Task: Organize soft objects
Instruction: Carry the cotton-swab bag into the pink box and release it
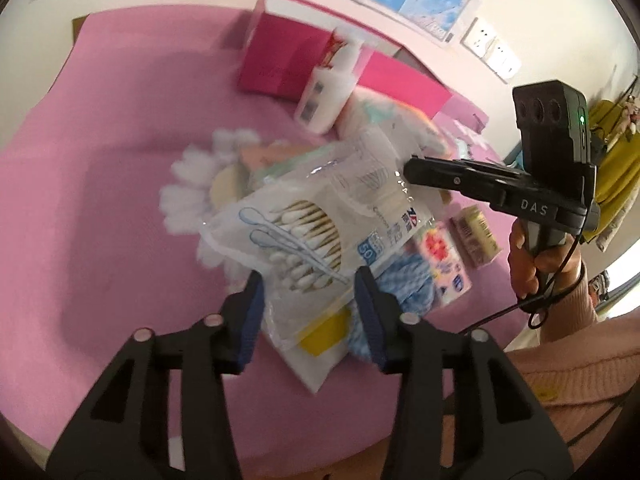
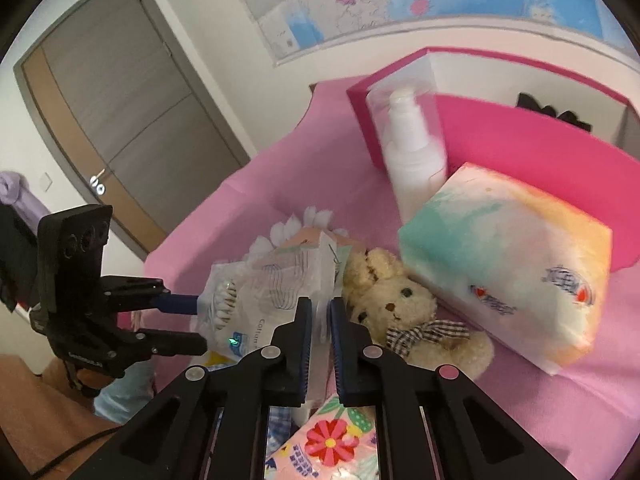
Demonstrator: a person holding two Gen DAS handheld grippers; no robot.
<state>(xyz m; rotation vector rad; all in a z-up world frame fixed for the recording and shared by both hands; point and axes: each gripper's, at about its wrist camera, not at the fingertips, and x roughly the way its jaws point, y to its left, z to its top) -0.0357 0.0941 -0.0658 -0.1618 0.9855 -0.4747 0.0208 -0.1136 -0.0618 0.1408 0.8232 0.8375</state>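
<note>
A clear bag of cotton swabs [image 1: 312, 224] hangs above the pink cloth. My right gripper [image 2: 319, 312] is shut on the bag's far edge [image 2: 320, 280]; in the left wrist view it enters from the right [image 1: 416, 170]. My left gripper [image 1: 308, 304] is open, its blue pads on either side of the bag's near end; it also shows in the right wrist view [image 2: 200, 322]. Under the bag lie a white daisy-shaped cushion [image 1: 192, 196], a blue checked cloth [image 1: 408, 280] and a flowered tissue pack [image 1: 444, 260]. A cream teddy bear [image 2: 400, 304] lies beside a pastel tissue pack [image 2: 512, 272].
An open pink box [image 2: 520, 148] stands at the back of the pink-covered table [image 1: 120, 160], with a white pump bottle [image 2: 412, 160] leaning at it. A small brown packet [image 1: 476, 236] lies right of the pile. A wall with maps and a door [image 2: 132, 120] lie beyond.
</note>
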